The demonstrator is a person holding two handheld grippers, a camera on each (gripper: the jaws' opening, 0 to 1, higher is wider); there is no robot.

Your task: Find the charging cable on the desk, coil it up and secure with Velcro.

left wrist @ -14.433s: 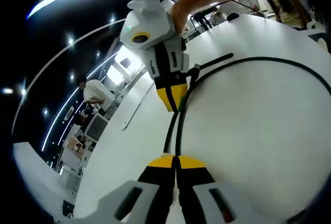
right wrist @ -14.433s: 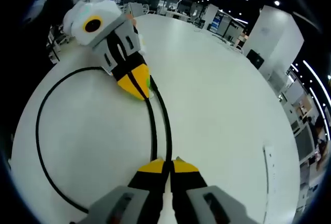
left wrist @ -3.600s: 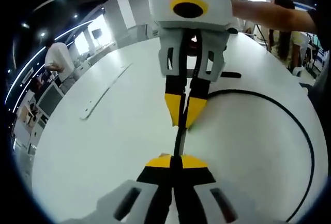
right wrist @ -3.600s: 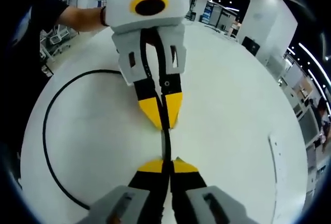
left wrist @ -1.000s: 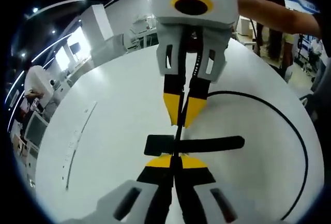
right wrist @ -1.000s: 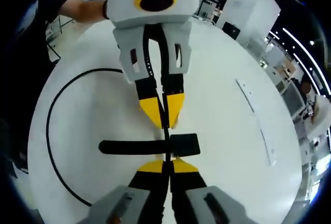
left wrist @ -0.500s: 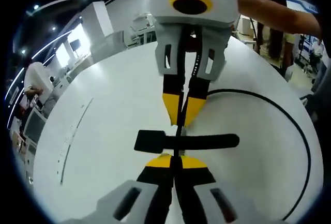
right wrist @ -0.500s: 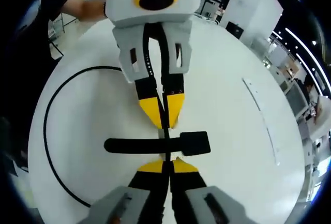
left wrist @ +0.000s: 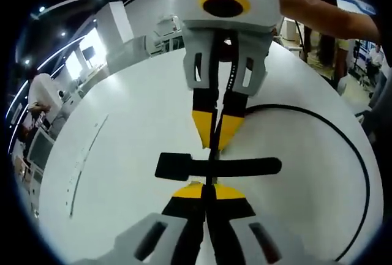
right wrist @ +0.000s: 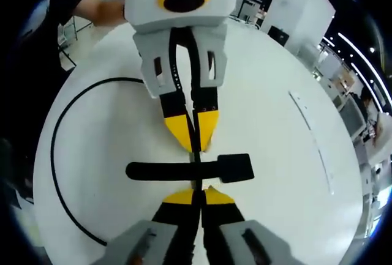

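On the white table, a black Velcro strap [left wrist: 239, 167] lies flat, its wide tab [left wrist: 173, 166] to the left in the left gripper view. The black charging cable [left wrist: 212, 155] crosses over the strap, stretched between the two grippers, which face each other tip to tip. My left gripper [left wrist: 208, 186] is shut on the cable, and so is the right gripper [left wrist: 214, 144]. In the right gripper view, the right gripper [right wrist: 197, 193] and the left gripper [right wrist: 193, 144] hold the cable [right wrist: 196, 158] over the strap [right wrist: 165, 171]. The rest of the cable sweeps out in a wide loop [right wrist: 52, 155] on the table.
A thin pale strip [left wrist: 86, 161] lies on the table to one side, also seen as a strip [right wrist: 312, 145] in the right gripper view. A person's arm [left wrist: 324, 17] reaches in behind the right gripper. Desks and people stand beyond the table edge.
Both grippers and the held cable have drifted slightly along the strap, away from its wide tab. Both stay shut on the cable.
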